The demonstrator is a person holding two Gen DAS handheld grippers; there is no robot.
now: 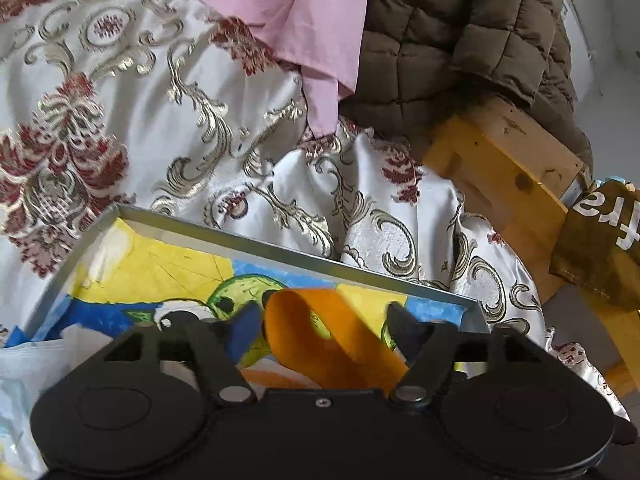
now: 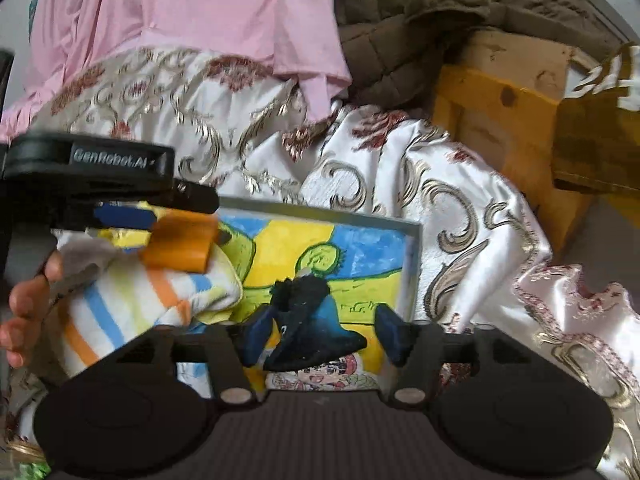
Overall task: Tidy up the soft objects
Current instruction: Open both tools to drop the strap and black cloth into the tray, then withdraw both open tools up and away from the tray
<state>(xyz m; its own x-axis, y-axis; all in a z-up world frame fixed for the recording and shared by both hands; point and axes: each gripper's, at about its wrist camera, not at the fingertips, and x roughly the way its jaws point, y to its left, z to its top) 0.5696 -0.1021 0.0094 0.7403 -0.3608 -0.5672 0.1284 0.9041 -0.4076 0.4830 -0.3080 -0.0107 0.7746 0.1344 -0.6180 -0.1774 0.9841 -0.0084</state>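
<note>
In the left wrist view my left gripper (image 1: 322,326) stands open over a shallow metal-rimmed tray (image 1: 280,252) lined with a bright painted picture. An orange cloth strip (image 1: 340,336) lies looped between its jaws, and the pads do not clamp it. The right wrist view shows my right gripper (image 2: 324,336) open above the same tray (image 2: 320,210). A dark blue-black soft item (image 2: 316,320) sits between its fingers, leaning on the left one. The left gripper (image 2: 160,210) reaches in from the left with the orange cloth (image 2: 180,246) under it, over a striped cloth (image 2: 140,304).
The tray rests on white fabric with a gold and red pattern (image 1: 160,120). Behind it lie a pink cloth (image 1: 304,20) and a brown quilted jacket (image 1: 460,40). A yellow wooden stool (image 1: 508,176) and a brown bag (image 1: 600,236) stand on the right. A hand (image 2: 24,312) shows at the left edge.
</note>
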